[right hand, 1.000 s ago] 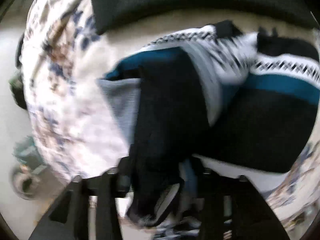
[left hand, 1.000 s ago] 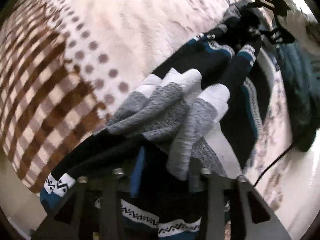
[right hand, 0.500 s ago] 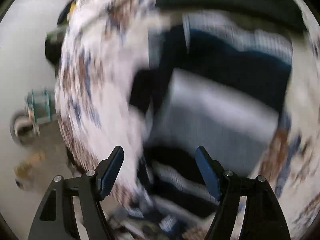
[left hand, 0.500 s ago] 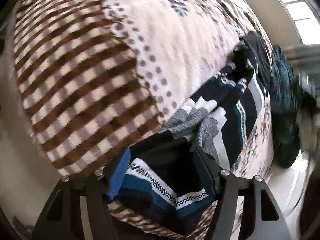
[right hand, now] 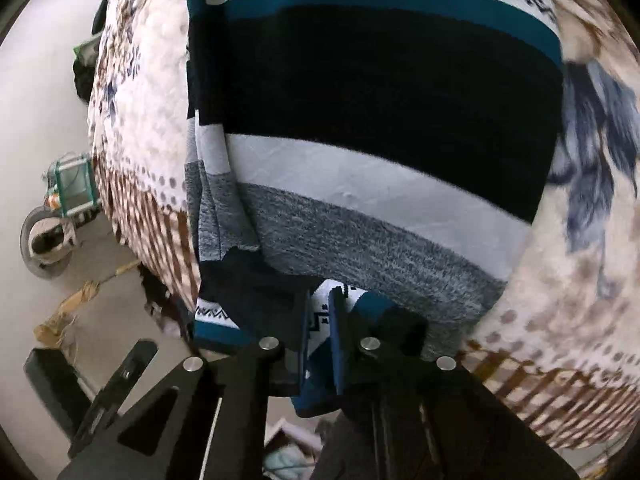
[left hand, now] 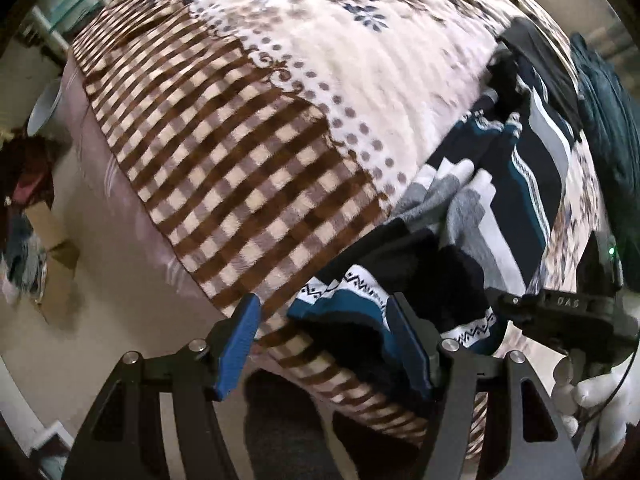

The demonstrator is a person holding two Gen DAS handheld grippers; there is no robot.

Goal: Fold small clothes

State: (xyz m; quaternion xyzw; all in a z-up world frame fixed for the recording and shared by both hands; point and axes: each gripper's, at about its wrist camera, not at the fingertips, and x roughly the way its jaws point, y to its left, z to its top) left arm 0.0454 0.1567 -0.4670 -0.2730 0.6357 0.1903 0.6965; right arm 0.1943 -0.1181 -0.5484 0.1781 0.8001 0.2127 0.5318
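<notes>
While the sweater (right hand: pixel 360 128) lies flat on the bed (left hand: pixel 248 152), hem hanging over the near edge, I have my right gripper (right hand: pixel 319 344) just closed, pinching the hem's patterned band. My left gripper (left hand: pixel 320 344) hangs open above the other hem corner, gripping nothing. I'd judge the fold goes best if both take hold before lifting evenly.

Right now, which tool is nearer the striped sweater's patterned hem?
Right. The right tool has just closed and is shut on the hem of the striped sweater at the bed's edge. The left tool is open above that hem, pads clear of it.
</notes>
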